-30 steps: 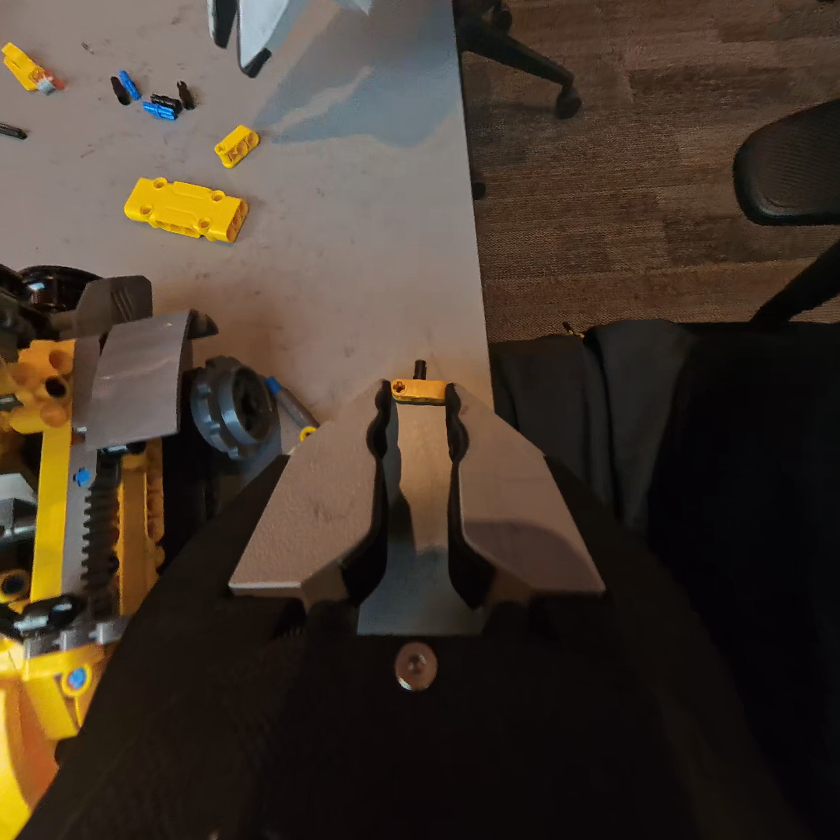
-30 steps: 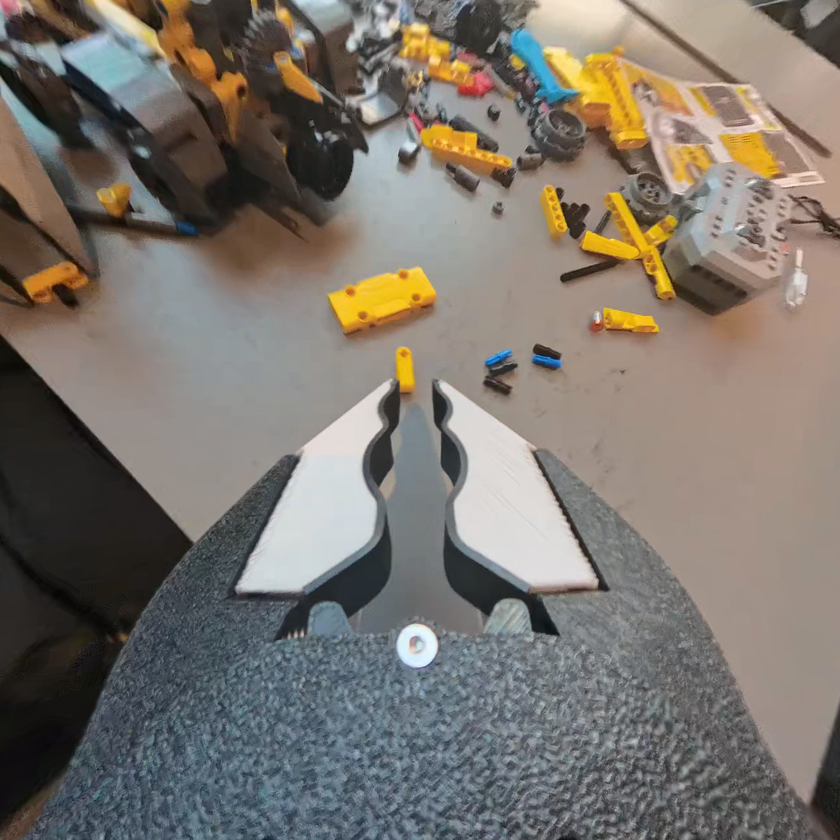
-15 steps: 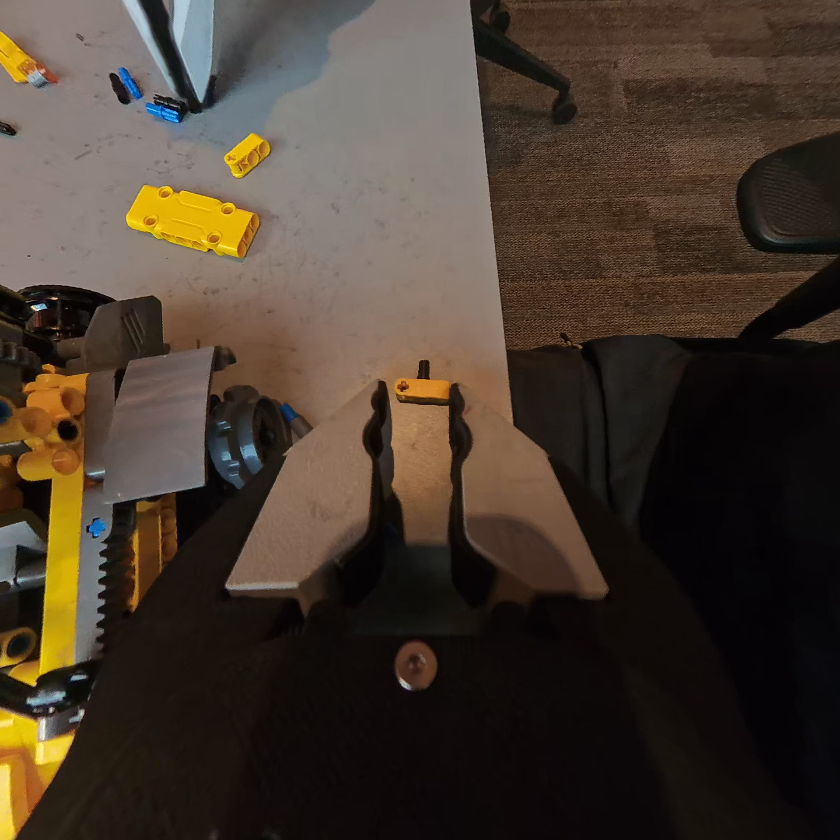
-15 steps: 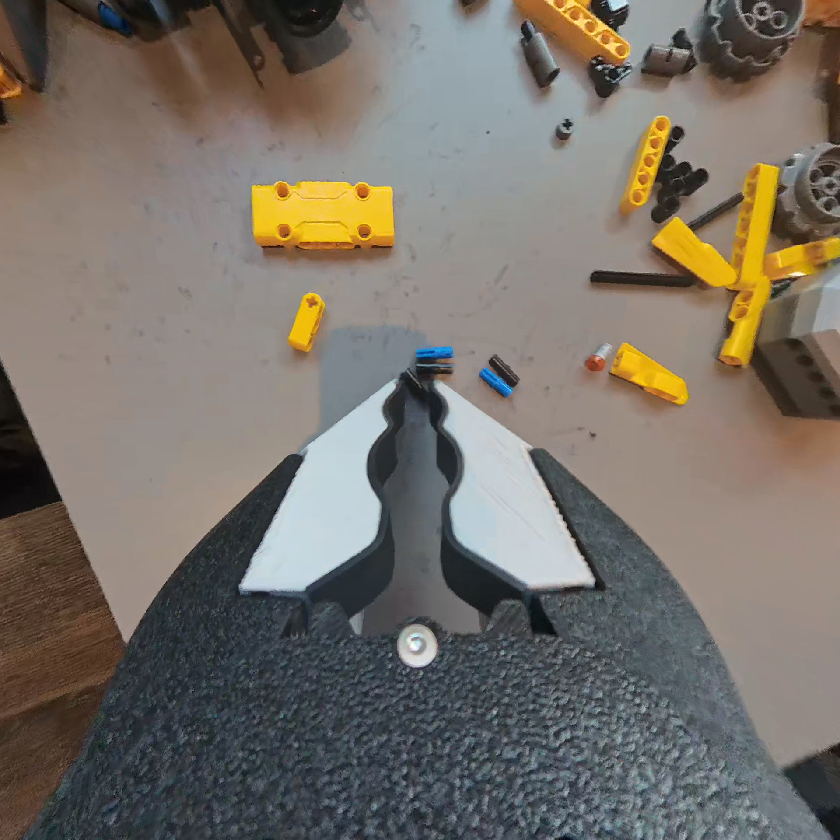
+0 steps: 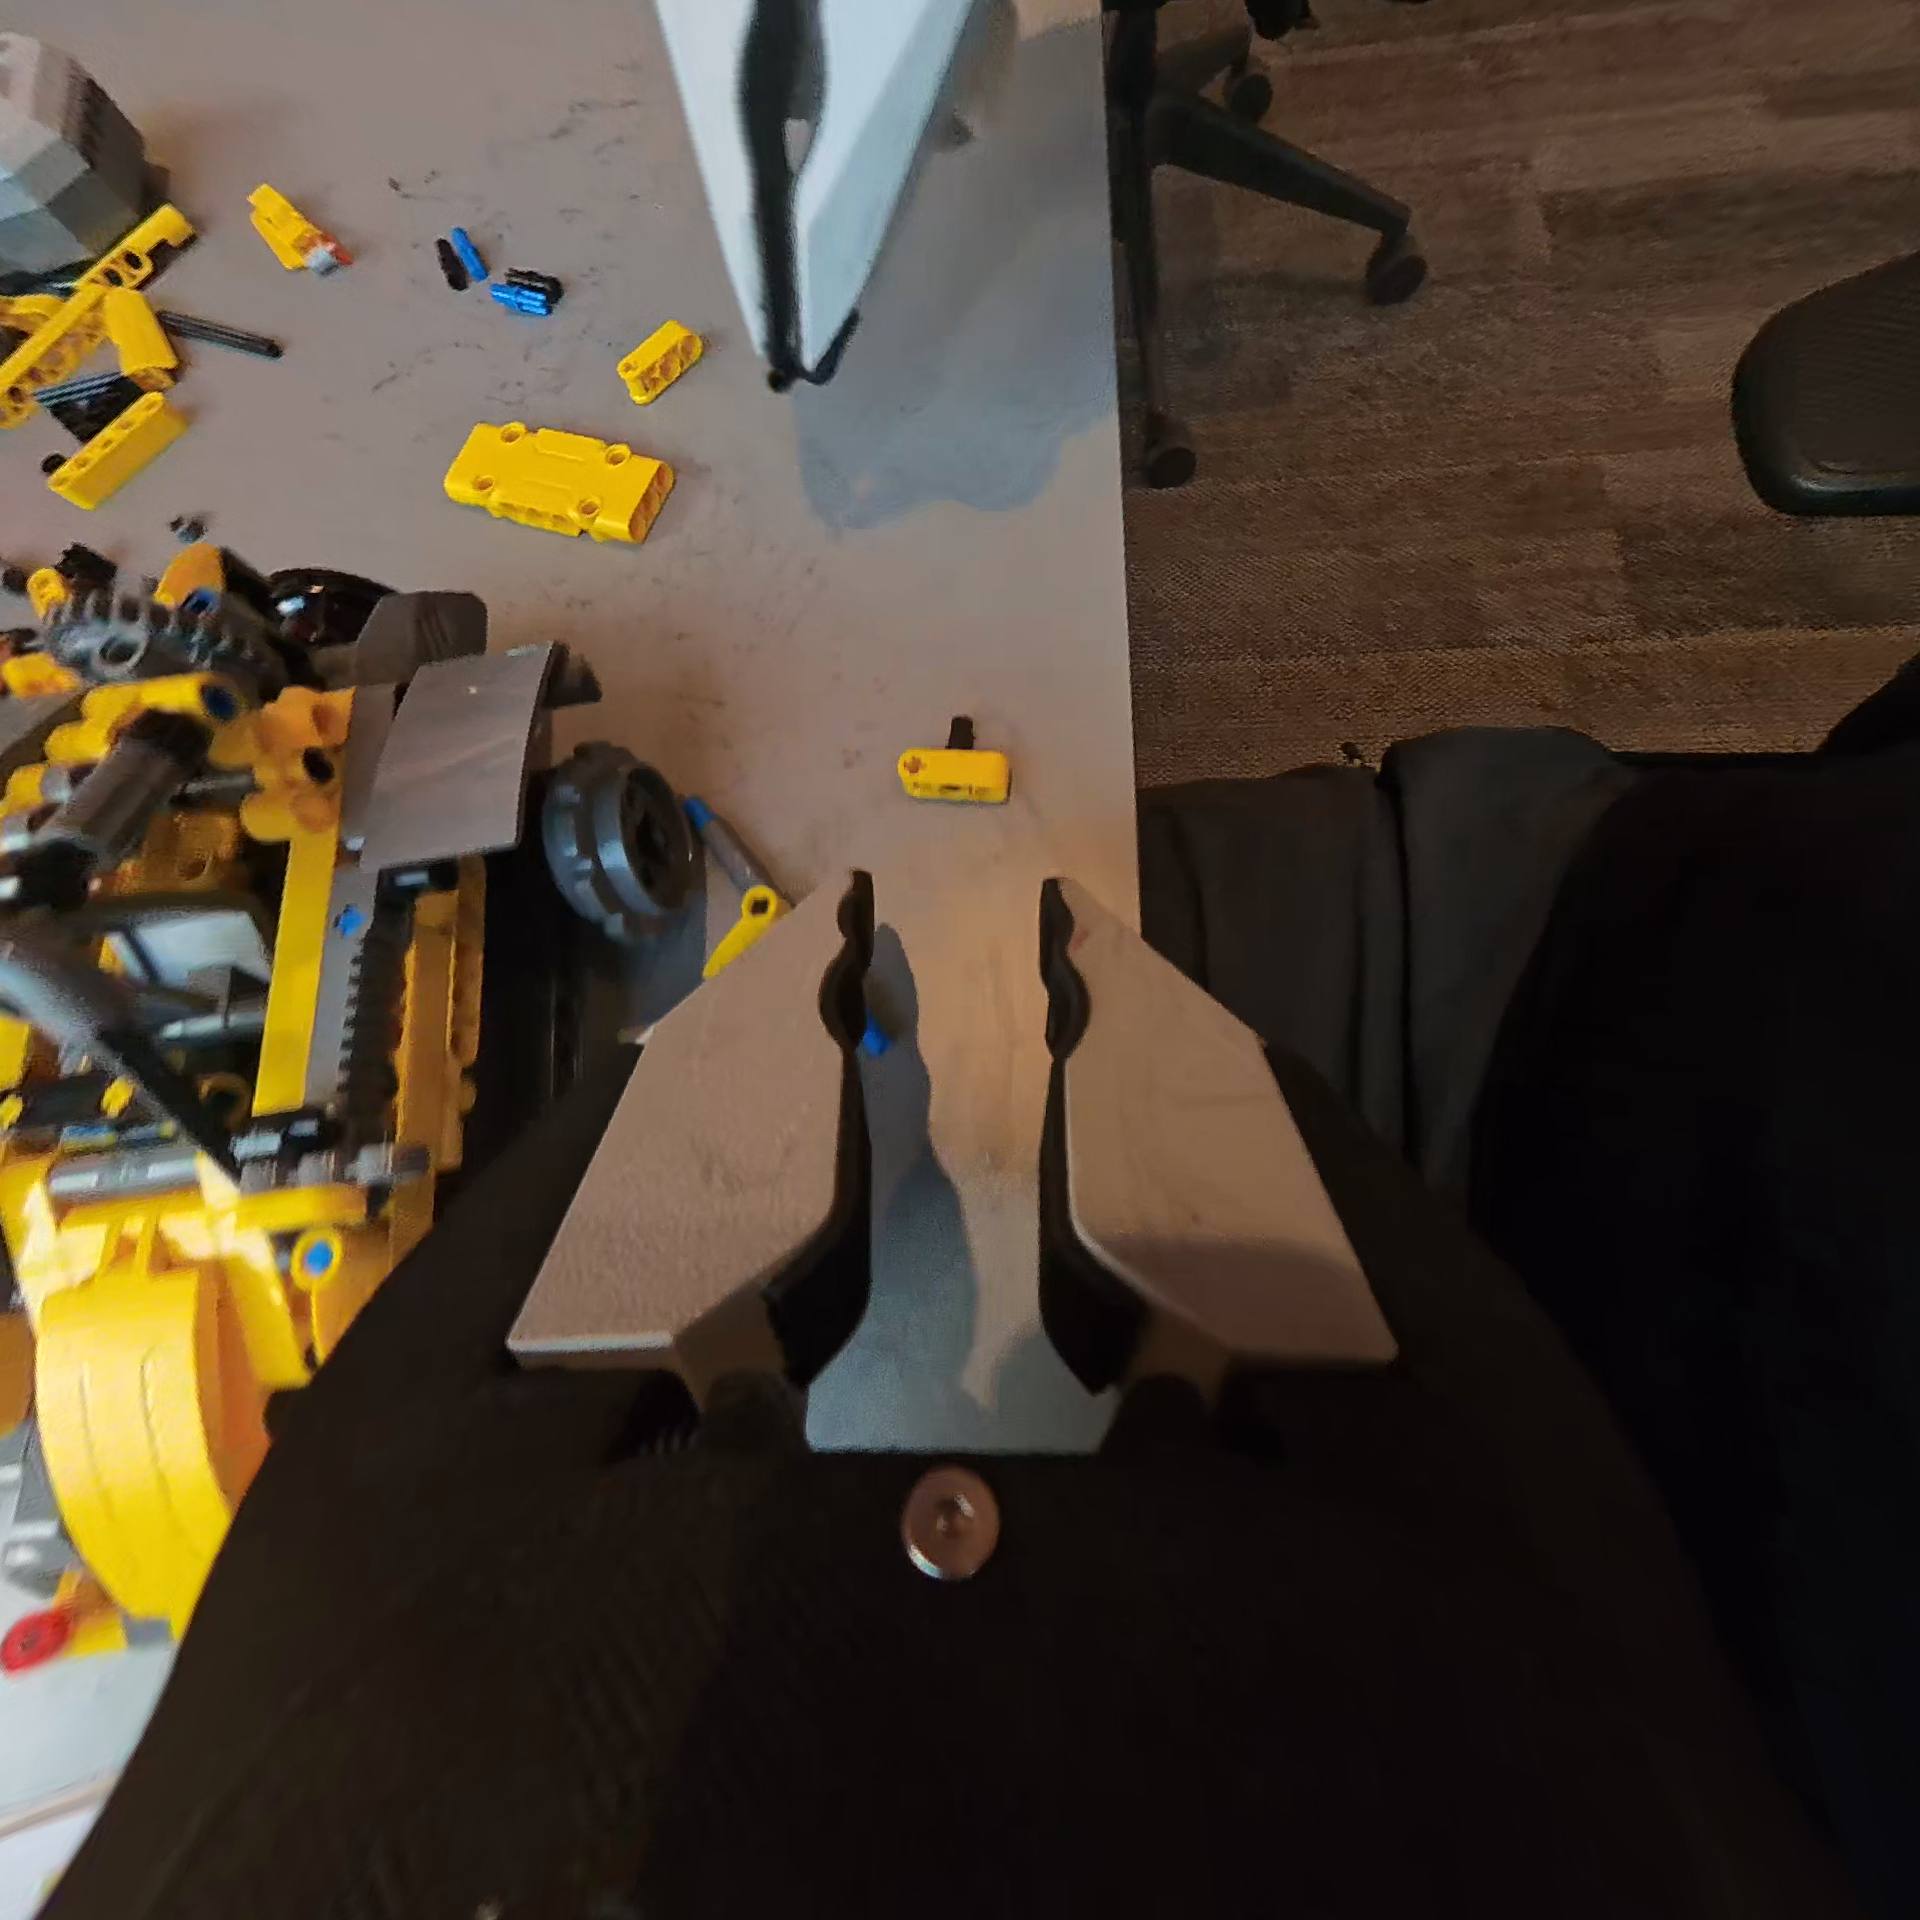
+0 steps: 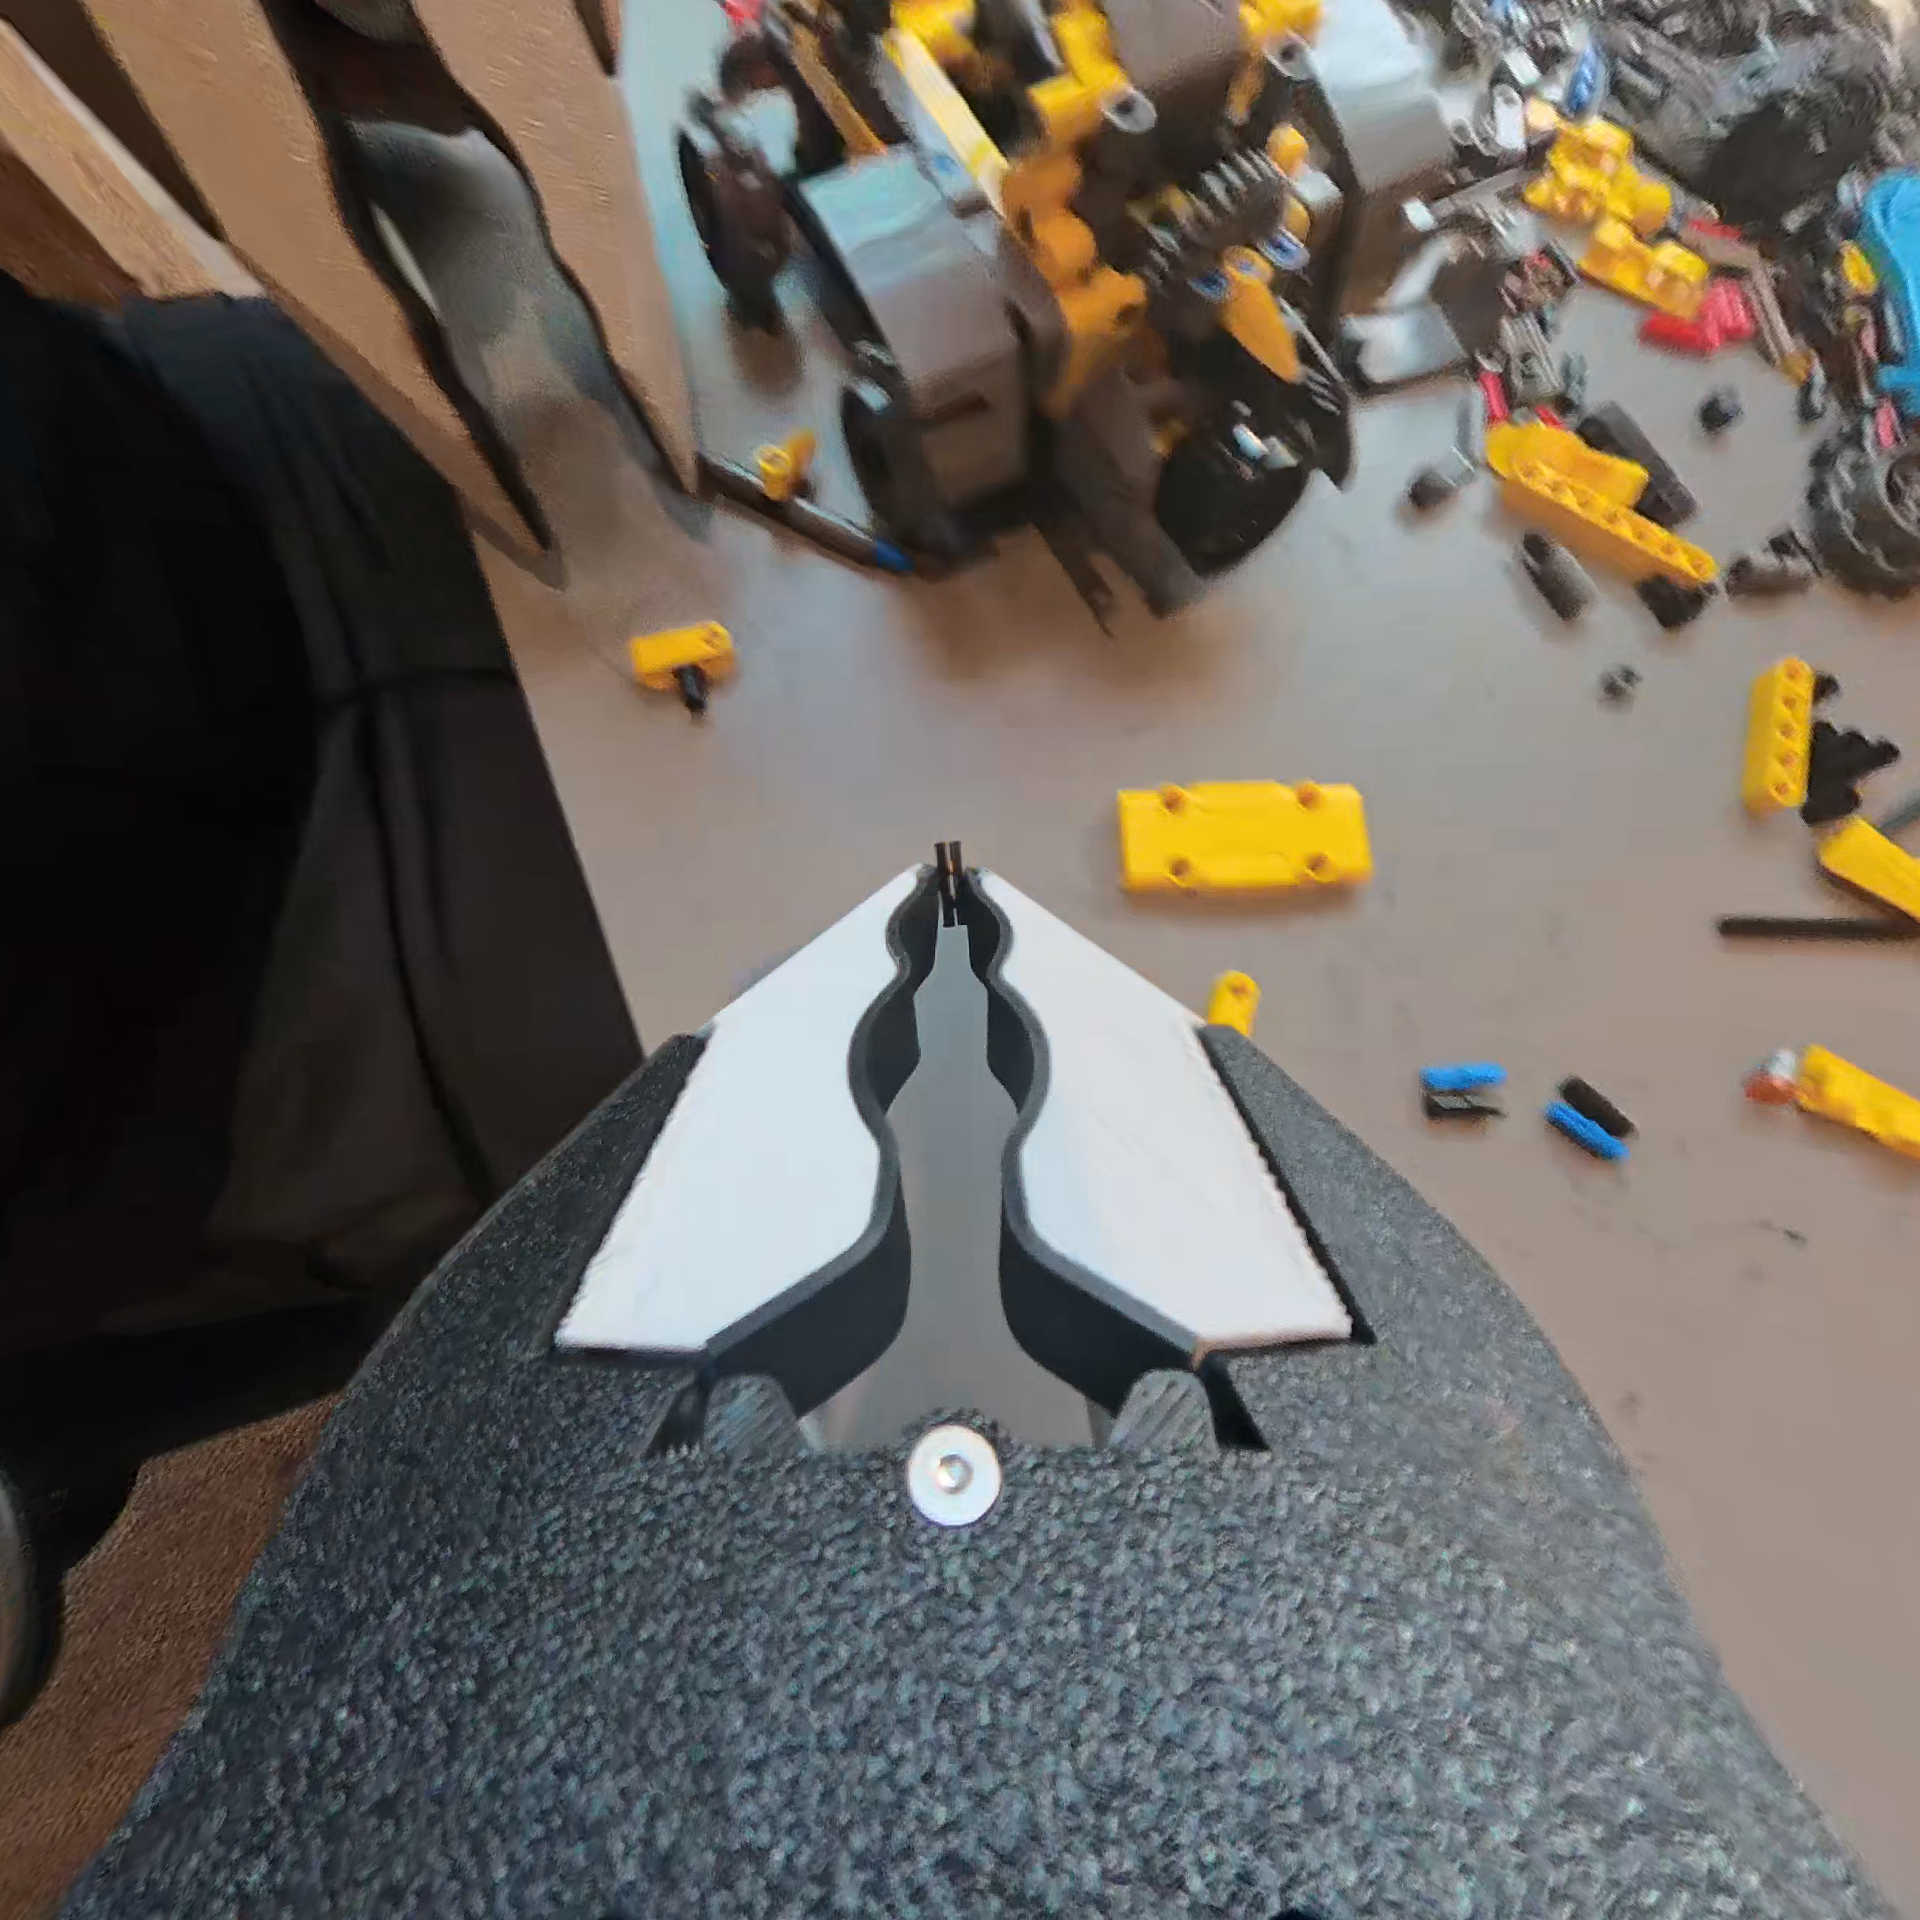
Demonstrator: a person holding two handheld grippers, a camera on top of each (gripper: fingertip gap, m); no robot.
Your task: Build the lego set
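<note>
My left gripper (image 5: 953,894) is open and empty, just behind a small yellow connector with a black pin (image 5: 953,776) that lies on the grey table (image 5: 935,582) near its right edge. My right gripper (image 6: 948,883) is shut on a small black pin (image 6: 948,864) that sticks out of its tips, held above the table. The yellow connector also shows in the right wrist view (image 6: 683,657), ahead and to the left. The right gripper also shows in the left wrist view (image 5: 805,208), with its tips pointing down. The left gripper's fingers (image 6: 208,177) appear blurred at the top left.
A yellow and grey brick vehicle (image 5: 208,935) stands left of my left gripper, also seen in the right wrist view (image 6: 1039,312). A flat yellow panel (image 6: 1242,836), blue and black pins (image 6: 1517,1107) and several loose yellow beams lie around. A dark cloth (image 5: 1455,935) and office chairs (image 5: 1247,156) lie beyond the table edge. Some 12 cm of space lies between my two pairs of fingers.
My left gripper opened, let go of the yellow connector and drew back from it. My right gripper shut on a black pin from the pin cluster, lifted it and swung left.
</note>
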